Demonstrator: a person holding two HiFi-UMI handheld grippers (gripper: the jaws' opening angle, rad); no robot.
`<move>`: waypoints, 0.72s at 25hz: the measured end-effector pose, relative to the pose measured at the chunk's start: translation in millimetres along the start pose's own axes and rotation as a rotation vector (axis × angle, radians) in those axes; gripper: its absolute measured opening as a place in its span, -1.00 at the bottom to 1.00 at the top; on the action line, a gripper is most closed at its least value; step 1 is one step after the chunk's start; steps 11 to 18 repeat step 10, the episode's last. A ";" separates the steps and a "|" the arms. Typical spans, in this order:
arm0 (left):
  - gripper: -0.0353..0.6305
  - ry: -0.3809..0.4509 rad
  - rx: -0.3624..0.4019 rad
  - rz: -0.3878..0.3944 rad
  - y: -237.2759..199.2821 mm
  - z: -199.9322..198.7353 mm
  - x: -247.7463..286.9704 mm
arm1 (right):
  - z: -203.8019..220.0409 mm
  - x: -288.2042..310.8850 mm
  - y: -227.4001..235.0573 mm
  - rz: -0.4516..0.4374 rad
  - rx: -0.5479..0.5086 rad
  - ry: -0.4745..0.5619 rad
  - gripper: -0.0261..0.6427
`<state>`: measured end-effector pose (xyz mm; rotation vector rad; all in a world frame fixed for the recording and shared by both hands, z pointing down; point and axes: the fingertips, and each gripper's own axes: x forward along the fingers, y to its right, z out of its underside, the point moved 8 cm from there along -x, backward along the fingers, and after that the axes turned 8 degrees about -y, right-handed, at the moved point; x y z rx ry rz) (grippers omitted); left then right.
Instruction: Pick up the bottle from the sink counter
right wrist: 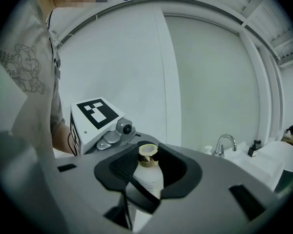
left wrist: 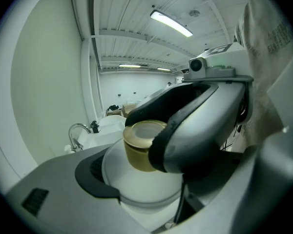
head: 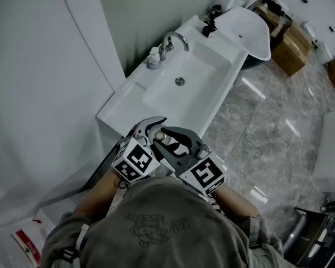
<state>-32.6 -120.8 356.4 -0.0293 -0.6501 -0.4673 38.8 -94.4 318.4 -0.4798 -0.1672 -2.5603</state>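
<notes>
Right gripper [right wrist: 151,164] clasps bottle [right wrist: 149,178], left gripper [left wrist: 154,191] apparently touching

No word or number can be read with certainty. The grey shirt [head: 156,226] of the person carries a dark printed drawing with lettering under it; in the right gripper view the drawing looks like a small bear [right wrist: 31,72], but the letters are too small and blurred to read. The white marker cubes [head: 137,162] show only black square patterns, not letters. A white package with a red label [head: 28,244] lies at the lower left; its print is not legible.
</notes>
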 end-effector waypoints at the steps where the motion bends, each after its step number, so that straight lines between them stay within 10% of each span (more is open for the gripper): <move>1: 0.16 0.002 0.000 -0.002 -0.5 0.5 0.0 | -0.1 0.7 -0.1 0.000 -0.003 -0.002 -0.52; 18: 0.16 -0.002 -0.010 -0.005 -0.3 4.2 -2.4 | 0.3 3.5 -2.8 -0.009 0.003 -0.008 -0.52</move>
